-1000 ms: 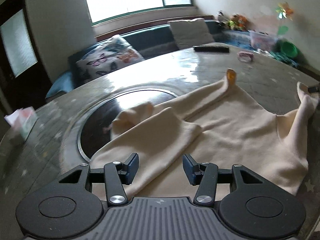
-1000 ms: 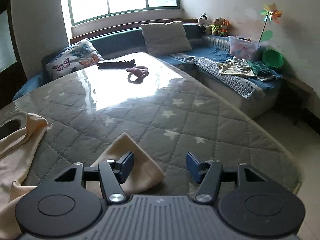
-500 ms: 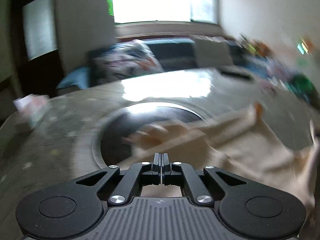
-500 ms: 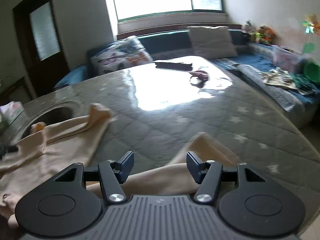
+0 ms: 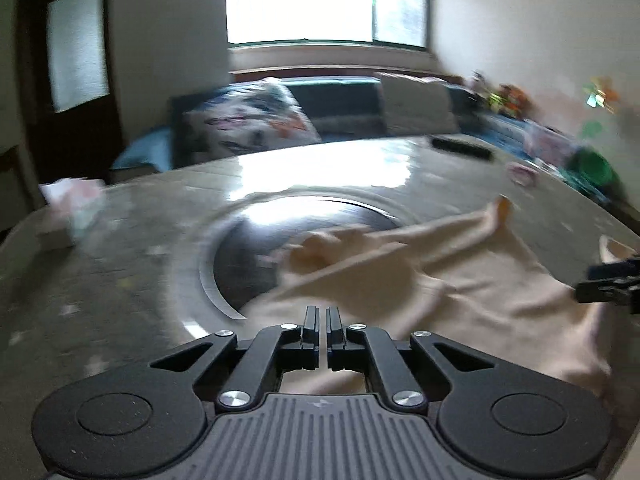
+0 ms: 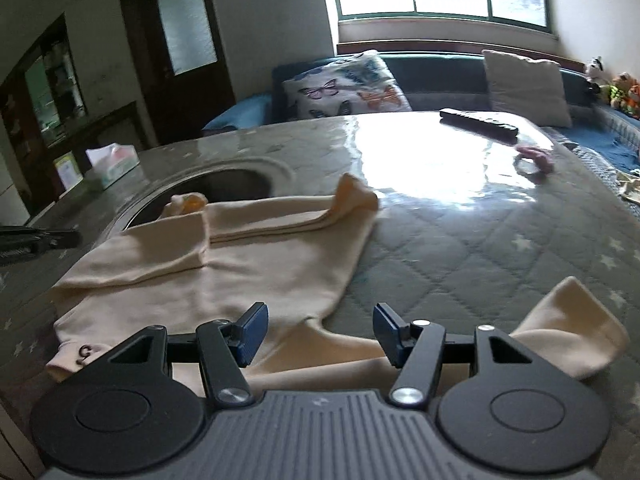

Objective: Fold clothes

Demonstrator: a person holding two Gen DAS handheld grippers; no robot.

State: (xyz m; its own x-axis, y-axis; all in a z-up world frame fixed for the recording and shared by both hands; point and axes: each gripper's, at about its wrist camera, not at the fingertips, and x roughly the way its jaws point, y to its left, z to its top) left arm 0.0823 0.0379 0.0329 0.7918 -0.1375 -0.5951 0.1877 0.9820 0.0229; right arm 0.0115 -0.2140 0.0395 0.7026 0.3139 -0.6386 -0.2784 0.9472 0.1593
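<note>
A cream long-sleeved garment (image 6: 248, 256) lies spread on the quilted round table (image 6: 480, 240), one sleeve folded across its top and another sleeve (image 6: 568, 332) trailing at the right. My right gripper (image 6: 320, 328) is open, low over the garment's near edge. My left gripper (image 5: 322, 328) has its jaws nearly together at the garment's (image 5: 460, 280) near edge; the view is blurred and I cannot tell if cloth is between them. The left gripper shows at the left edge of the right wrist view (image 6: 36, 240).
A dark round recess (image 6: 224, 184) sits in the table under the garment's far end. A tissue box (image 6: 112, 160), a black remote (image 6: 480, 124) and a pink item (image 6: 536, 156) lie on the table. Sofa with cushions (image 6: 344, 88) behind.
My left gripper closed from open and the view swung, now blurred. My right gripper swung left from the table's right side to face the garment, staying open.
</note>
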